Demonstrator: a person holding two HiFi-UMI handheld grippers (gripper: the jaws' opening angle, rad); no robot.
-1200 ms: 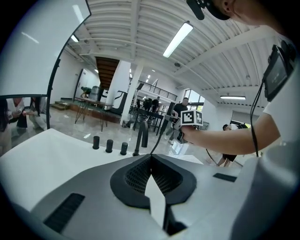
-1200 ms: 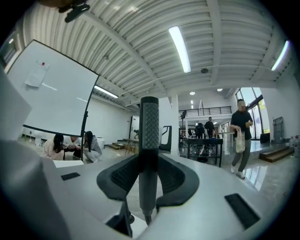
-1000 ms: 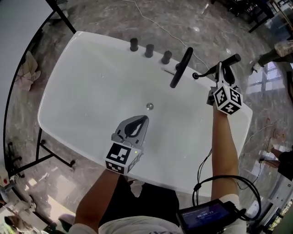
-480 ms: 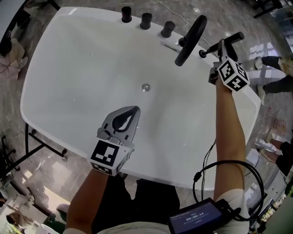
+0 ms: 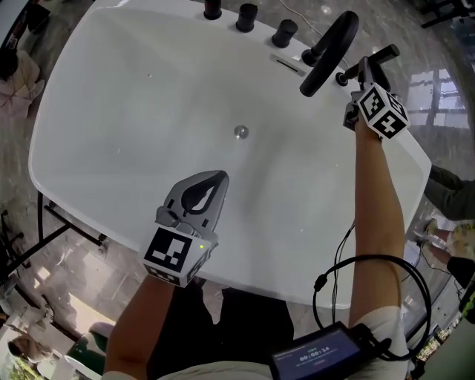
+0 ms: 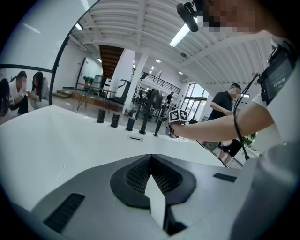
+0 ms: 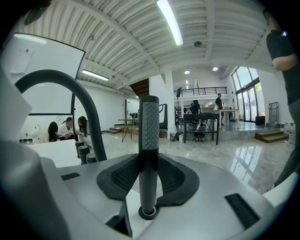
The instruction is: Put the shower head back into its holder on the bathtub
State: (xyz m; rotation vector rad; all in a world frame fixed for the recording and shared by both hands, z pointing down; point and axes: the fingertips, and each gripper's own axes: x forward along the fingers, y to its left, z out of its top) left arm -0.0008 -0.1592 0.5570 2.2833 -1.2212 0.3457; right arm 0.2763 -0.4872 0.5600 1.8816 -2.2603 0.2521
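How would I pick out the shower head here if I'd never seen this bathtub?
Find the white bathtub, then its far rim, where black fittings stand in a row. Right of the three short knobs and the arched spout, the shower head is the slim straight stick with a textured grip, the only fitting clamped in the right tongs.

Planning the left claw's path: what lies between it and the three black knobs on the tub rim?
Head view: only bare white bathtub, with its round metal drain roughly midway.
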